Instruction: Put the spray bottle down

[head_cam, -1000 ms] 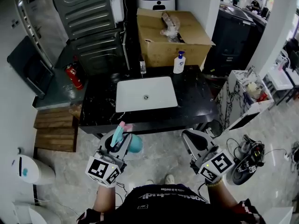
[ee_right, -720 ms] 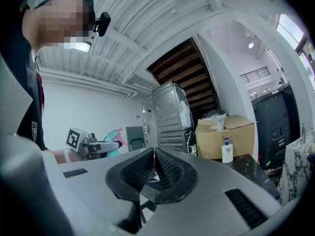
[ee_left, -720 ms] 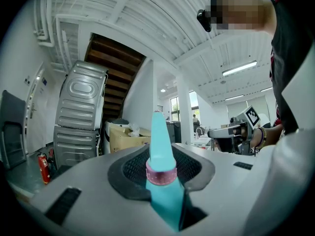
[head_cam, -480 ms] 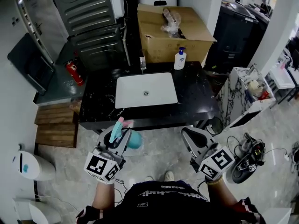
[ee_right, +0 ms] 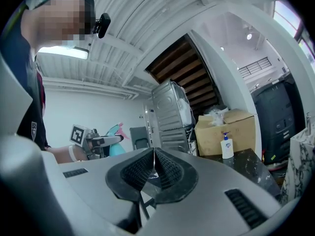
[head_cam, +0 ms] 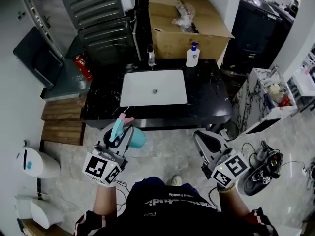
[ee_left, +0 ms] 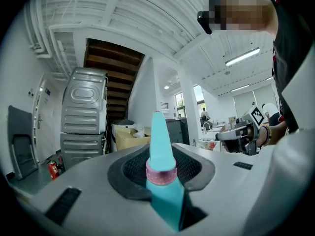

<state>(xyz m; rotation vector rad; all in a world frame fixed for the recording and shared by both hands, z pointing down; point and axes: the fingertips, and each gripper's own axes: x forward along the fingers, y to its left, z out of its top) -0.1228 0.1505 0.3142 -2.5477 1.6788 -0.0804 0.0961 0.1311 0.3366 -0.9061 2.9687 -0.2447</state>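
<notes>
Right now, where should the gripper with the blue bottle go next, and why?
Probably ease the left gripper forward until it is over the black counter beside the sink. It is shut on the spray bottle, which hangs over the floor, short of the counter's edge.

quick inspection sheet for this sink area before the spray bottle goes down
surface: black counter with an inset white sink
job's things: teal spray bottle, held short of the counter
clutter: pump soap bottle at the counter's back edge
grippers: left gripper shut on the spray bottle; right gripper shut, nothing in it
cables: loose cords on the floor at right
surroundings: open cardboard box, red fire extinguisher, metal appliance
</notes>
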